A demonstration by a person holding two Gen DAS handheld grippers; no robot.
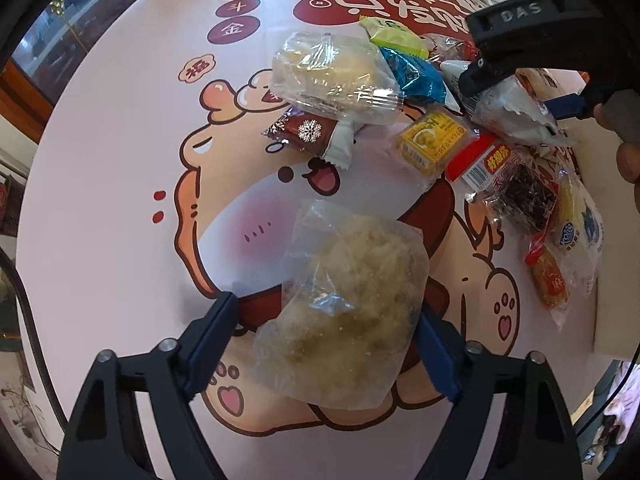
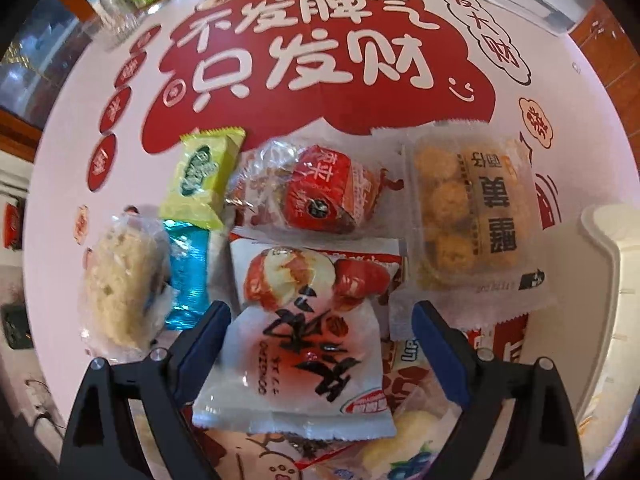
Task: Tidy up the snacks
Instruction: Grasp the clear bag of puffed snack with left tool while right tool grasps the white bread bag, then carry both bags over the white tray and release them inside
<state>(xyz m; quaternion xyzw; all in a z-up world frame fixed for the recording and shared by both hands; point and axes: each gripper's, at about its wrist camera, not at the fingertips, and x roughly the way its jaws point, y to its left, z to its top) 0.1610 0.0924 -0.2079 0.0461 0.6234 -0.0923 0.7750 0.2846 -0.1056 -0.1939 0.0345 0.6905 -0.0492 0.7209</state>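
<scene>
My left gripper (image 1: 326, 326) is open around a clear bag of pale flaky snack (image 1: 344, 320) that lies on the cartoon tablecloth (image 1: 120, 160); its right edge touches the right finger. A pile of snack packets lies beyond: a clear bread bag (image 1: 332, 76), a brown snowflake bar (image 1: 304, 132), a yellow box (image 1: 434, 140). My right gripper (image 2: 322, 320) is open around a white and red packet (image 2: 304, 344) that lies on the pile. It also shows in the left wrist view (image 1: 516, 92), over the white packet (image 1: 508, 112).
Around the right gripper lie a green packet (image 2: 200, 176), a blue packet (image 2: 188, 276), a red-wrapped bun (image 2: 316, 192) and a tray of round biscuits (image 2: 468, 216). A white container (image 2: 608, 280) stands at right. Glasses (image 2: 116, 4) and boxes stand at the table's far edge.
</scene>
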